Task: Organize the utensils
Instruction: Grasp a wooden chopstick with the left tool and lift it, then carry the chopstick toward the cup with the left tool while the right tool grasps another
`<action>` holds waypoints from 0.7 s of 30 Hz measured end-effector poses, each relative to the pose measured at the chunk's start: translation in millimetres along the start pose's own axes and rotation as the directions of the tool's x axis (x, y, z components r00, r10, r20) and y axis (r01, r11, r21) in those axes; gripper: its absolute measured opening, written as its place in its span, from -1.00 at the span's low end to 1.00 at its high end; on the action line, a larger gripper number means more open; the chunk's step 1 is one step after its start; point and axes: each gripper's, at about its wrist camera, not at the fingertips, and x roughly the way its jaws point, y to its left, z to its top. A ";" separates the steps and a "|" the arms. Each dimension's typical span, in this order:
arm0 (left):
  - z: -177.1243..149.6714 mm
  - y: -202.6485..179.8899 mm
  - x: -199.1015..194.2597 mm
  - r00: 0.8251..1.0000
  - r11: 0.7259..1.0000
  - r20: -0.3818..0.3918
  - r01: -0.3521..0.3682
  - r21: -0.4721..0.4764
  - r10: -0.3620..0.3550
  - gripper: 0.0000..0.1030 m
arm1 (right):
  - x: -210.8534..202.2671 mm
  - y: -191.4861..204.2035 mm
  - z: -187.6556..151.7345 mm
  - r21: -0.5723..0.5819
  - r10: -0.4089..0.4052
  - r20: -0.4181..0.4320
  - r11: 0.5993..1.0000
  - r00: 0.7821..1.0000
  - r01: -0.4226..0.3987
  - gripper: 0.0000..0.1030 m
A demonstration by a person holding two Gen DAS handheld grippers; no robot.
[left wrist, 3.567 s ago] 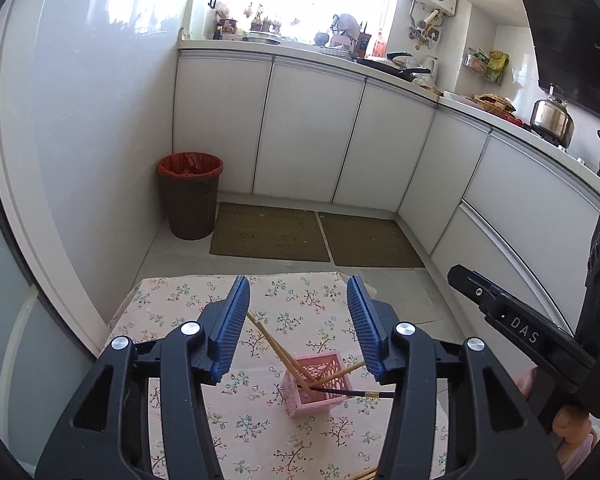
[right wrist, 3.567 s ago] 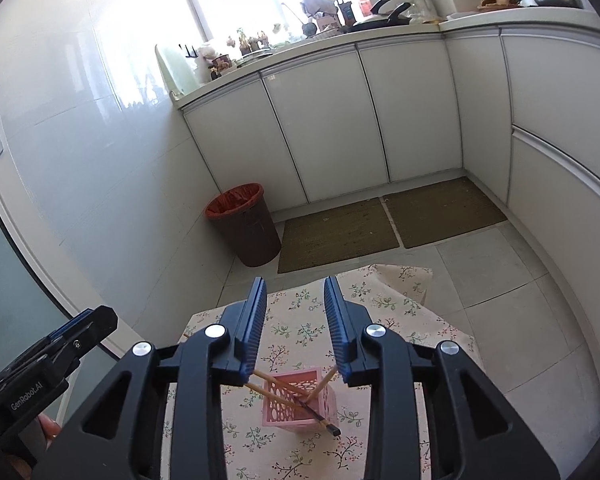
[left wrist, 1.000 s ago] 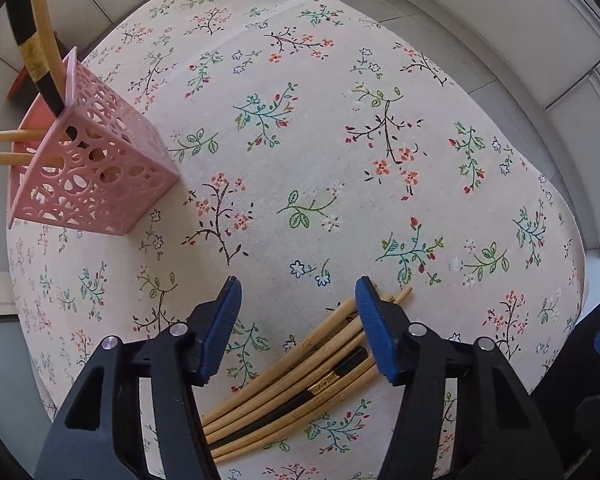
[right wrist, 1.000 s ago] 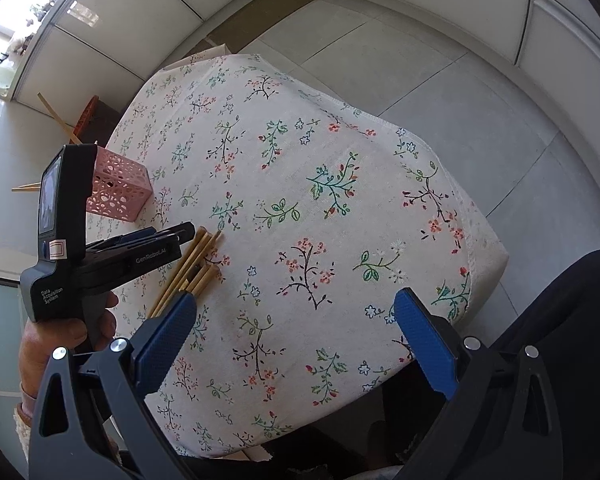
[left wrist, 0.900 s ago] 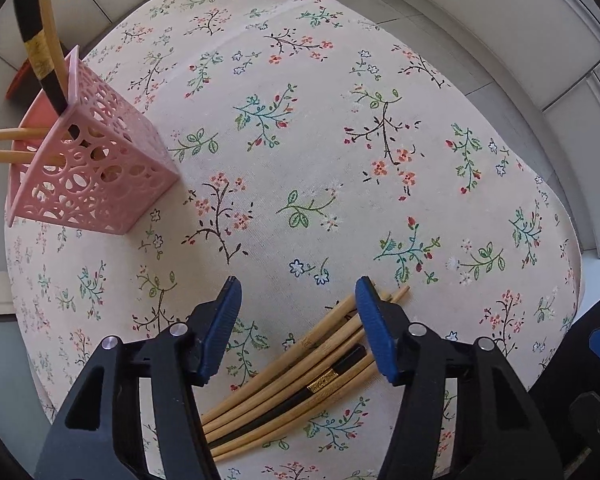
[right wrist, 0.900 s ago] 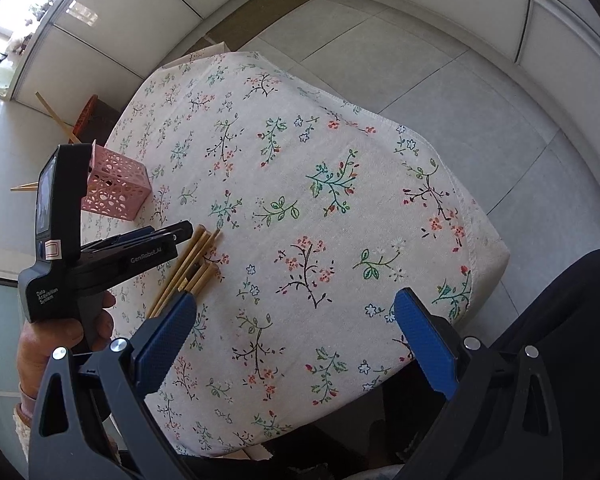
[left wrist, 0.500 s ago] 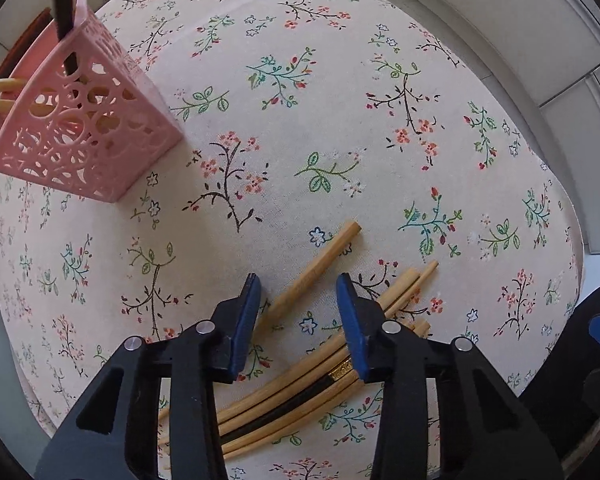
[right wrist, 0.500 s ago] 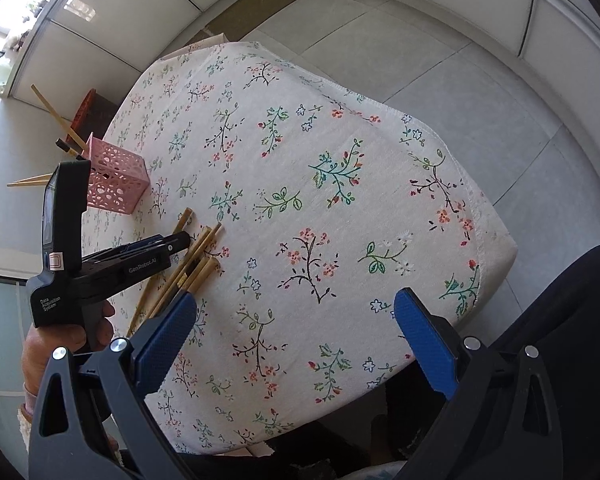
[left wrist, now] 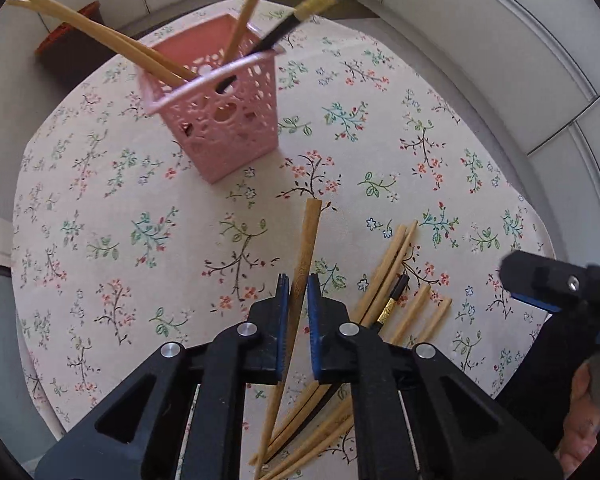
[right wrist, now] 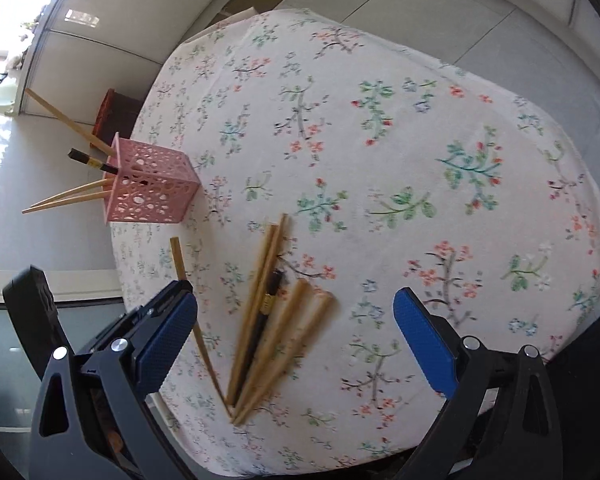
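Pink basket (left wrist: pixel 220 120): far left of the floral tablecloth (left wrist: pixel 140 240), standing upright, and already carrying three bamboo sticks and one black chopstick that lean out over its rim.

Left gripper (left wrist: pixel 298 300): here's the news! Half a second ago its jaws were only narrowing around a stick; now the blue pads are pinched tight on a single bamboo chopstick (left wrist: pixel 308 240), gripped partway along its length.

Held chopstick: its thick end points toward the basket, well short of it. The thin end trails back under the gripper; I can't tell whether it has left the cloth.

What that means: judging from this, the pick is made, and the lift and carry to the basket come next.

Loose pile (right wrist: pixel 268 312): just right of the held stick, several bamboo chopsticks and one black one fanned on the cloth, waiting their turn.

Right gripper (right wrist: pixel 296 320): jaws spread wide, holding nothing, hovering over the pile, same as a second ago.

Progress: roughly halfway, I'd say.
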 end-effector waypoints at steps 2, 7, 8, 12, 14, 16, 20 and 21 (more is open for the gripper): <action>-3.1 2.3 -16.5 0.999 1.000 0.034 0.005 -0.012 -0.005 -0.84 | 13.5 8.2 4.3 0.007 0.042 -0.036 0.999 0.998 -0.042 0.69; -3.4 1.8 -45.6 0.994 0.999 0.103 0.026 -0.045 -0.021 -0.85 | 45.4 16.3 14.0 0.036 0.127 -0.122 0.992 0.984 -0.124 0.05; -5.1 -1.0 -45.7 0.994 0.998 0.109 0.027 -0.051 -0.021 -0.85 | 49.9 17.4 15.4 0.040 0.149 -0.131 0.989 0.980 -0.145 -0.05; -5.2 6.2 -45.0 0.993 0.997 0.118 0.034 -0.071 -0.025 -0.85 | 59.4 22.6 18.6 0.030 0.109 -0.124 0.994 0.986 -0.106 -0.10; -6.2 8.3 -45.6 0.992 0.996 0.124 0.034 -0.077 -0.024 -0.85 | 62.3 24.9 21.9 0.026 0.079 -0.120 0.997 0.990 -0.077 -0.10; -7.5 10.3 -49.7 0.991 0.996 0.132 0.038 -0.083 -0.027 -0.85 | 67.3 27.0 24.9 0.019 0.048 -0.121 0.999 0.992 -0.046 -0.10; -7.4 13.0 -54.6 0.990 0.995 0.141 0.042 -0.087 -0.029 -0.85 | 79.8 30.9 31.7 0.001 -0.019 -0.135 1.000 0.991 0.020 -0.14; -7.6 13.0 -54.3 0.990 0.996 0.139 0.037 -0.087 -0.025 -0.85 | 81.7 29.3 34.2 0.000 -0.038 -0.142 0.999 0.989 0.038 -0.15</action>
